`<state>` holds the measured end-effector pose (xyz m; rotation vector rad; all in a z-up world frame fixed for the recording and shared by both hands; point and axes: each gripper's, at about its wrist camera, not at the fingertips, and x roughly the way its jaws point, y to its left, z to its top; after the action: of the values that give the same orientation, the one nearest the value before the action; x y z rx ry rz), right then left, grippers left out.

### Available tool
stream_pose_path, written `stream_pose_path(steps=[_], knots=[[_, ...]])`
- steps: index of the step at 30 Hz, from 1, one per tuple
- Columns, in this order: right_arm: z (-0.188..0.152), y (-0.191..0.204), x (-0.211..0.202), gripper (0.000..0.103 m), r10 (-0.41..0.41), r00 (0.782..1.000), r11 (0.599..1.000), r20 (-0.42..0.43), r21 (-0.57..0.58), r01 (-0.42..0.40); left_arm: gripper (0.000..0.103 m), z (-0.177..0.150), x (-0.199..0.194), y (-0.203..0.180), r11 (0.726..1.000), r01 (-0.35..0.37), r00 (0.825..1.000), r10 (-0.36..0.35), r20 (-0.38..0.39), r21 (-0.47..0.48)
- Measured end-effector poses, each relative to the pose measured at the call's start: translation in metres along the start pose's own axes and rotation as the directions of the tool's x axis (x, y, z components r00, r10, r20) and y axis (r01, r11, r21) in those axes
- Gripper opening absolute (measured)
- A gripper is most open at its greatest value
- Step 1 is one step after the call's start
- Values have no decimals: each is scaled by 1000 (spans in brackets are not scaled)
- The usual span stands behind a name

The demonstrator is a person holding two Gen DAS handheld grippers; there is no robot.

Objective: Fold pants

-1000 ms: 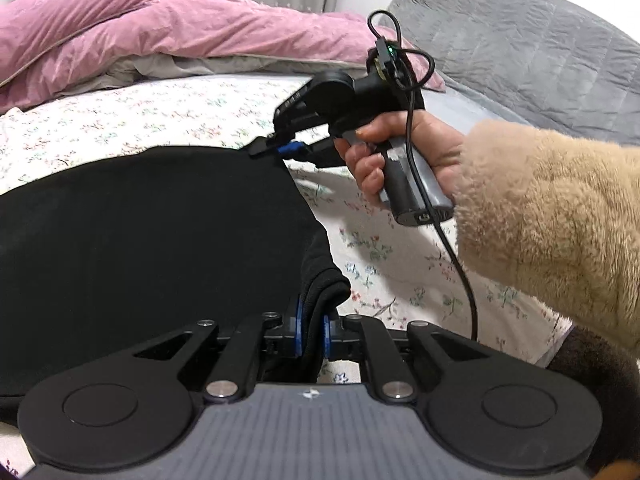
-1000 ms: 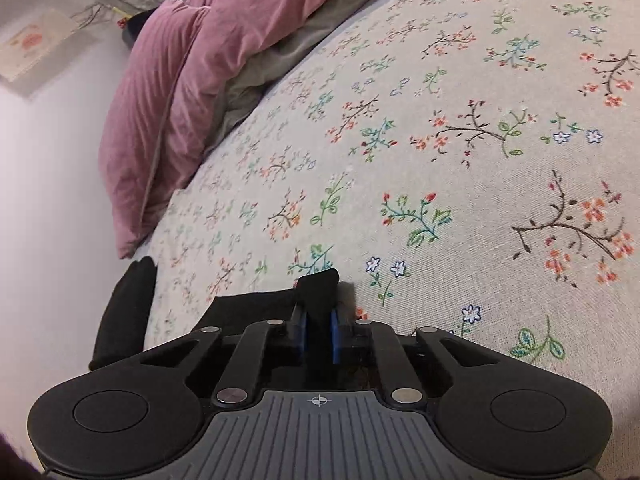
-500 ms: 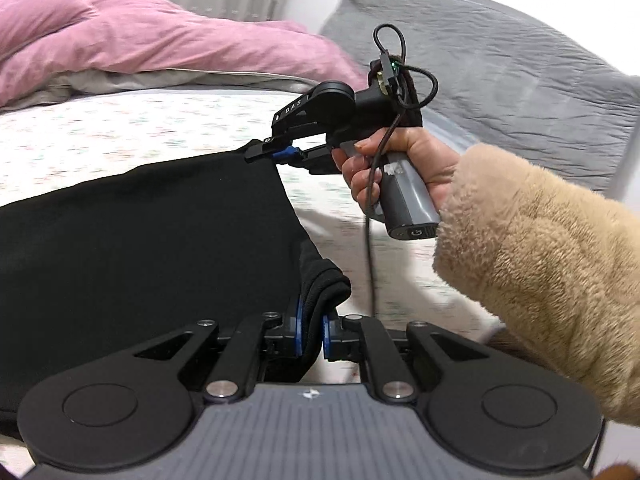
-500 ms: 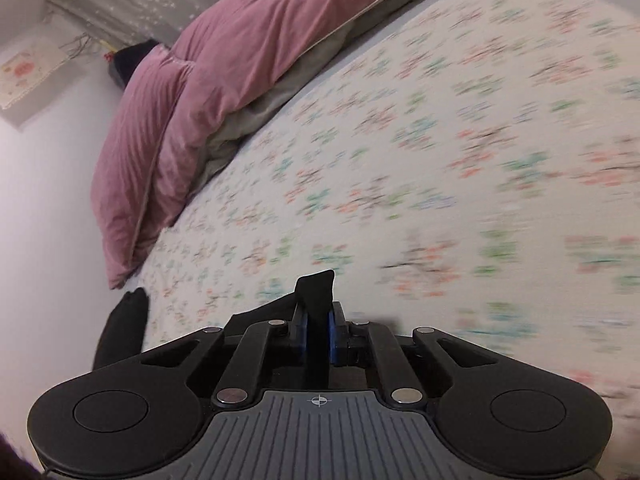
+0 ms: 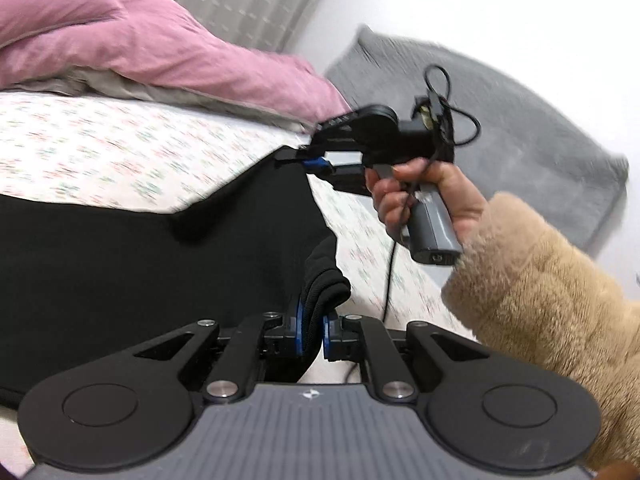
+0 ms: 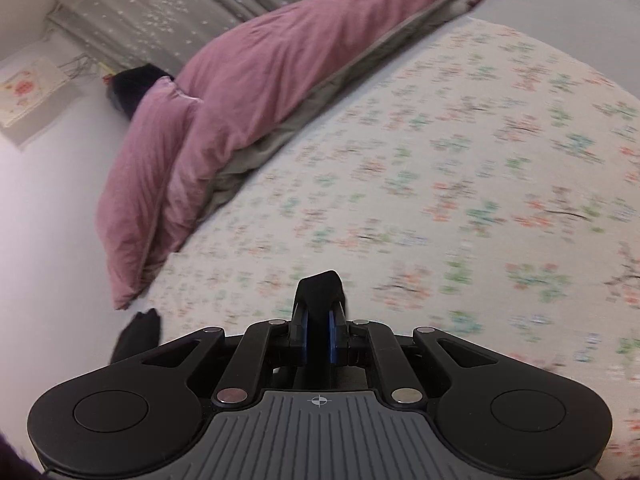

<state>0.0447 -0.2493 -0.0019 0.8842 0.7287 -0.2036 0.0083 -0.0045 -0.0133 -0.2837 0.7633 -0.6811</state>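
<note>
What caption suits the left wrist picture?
Two handheld grippers, left gripper and right gripper, lift black pants off a floral bed.

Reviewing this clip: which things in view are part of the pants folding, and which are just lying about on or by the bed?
Part of the job:
black pants
left gripper, shut on a thick edge of them
right gripper, shut on a corner
floral bed sheet, the work surface

Just lying about:
pink duvet
grey quilted blanket

Soft even light; motion blur, fisheye bending at edges.
</note>
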Motion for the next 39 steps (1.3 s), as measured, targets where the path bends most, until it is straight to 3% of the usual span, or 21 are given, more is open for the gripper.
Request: stream_pose_path(steps=[9,19,25,32,37,39], knots=[[-5,81,44,9,106,994,994,-31,-30,-107,37,10,-56,57,982,-86,988,106,115,-170],[-44,178,132,9,107,982,980,-158,-150,-131,37,6,-104,128,908,-187,953,260,156,-374],[-74,215,186,9,76,972,972,-221,-201,-122,38,-1,-118,168,854,-247,934,336,122,-457],[-105,230,232,14,18,962,967,-273,-240,-86,39,-25,-122,204,803,-341,925,381,-19,-490],[-113,233,241,22,-26,960,962,-280,-267,-52,52,-24,-126,211,839,-359,928,368,-58,-410],[-110,235,235,30,-19,961,959,-276,-276,-60,74,-18,-133,210,856,-362,926,375,-39,-368]])
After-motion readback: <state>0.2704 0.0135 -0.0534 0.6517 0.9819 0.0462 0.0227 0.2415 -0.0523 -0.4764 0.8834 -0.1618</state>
